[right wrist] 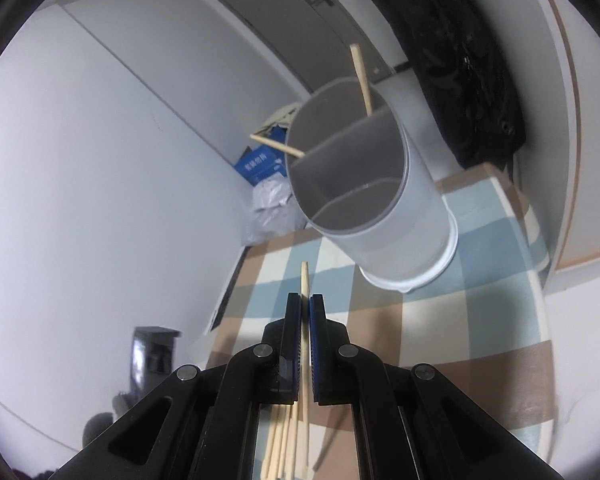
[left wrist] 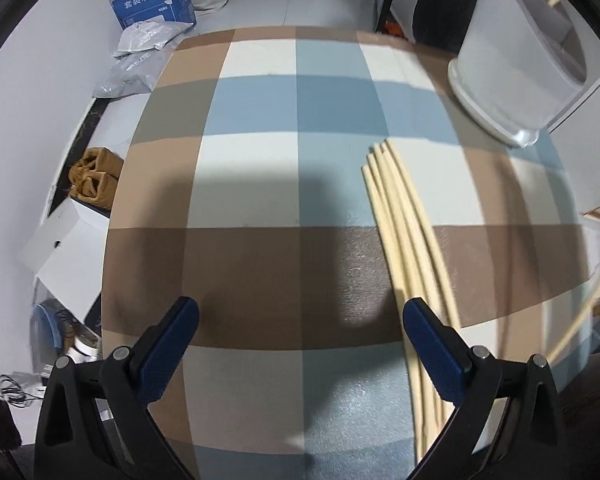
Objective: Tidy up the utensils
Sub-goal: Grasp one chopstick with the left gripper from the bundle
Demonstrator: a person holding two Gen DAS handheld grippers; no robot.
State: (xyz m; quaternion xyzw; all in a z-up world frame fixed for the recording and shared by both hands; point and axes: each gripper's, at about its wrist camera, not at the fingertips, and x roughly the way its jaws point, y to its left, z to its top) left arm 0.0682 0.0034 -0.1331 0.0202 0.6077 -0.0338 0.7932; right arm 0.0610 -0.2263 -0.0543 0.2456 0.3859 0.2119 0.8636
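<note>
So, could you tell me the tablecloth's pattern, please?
Brown, blue and white checks on the tablecloth; left wrist view.

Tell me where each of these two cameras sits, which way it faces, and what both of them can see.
Left wrist: on the left gripper, looking steeply down at the checked tablecloth and loose chopsticks; its open blue-padded fingers show.
Right wrist: on the right gripper, facing forward and slightly down toward the divided utensil holder; its fingers, shut on one chopstick, show.
Shared: the holder, tablecloth, chopstick pile, blue box.

Left gripper (left wrist: 300, 312) agape, right gripper (right wrist: 305, 300) clamped
</note>
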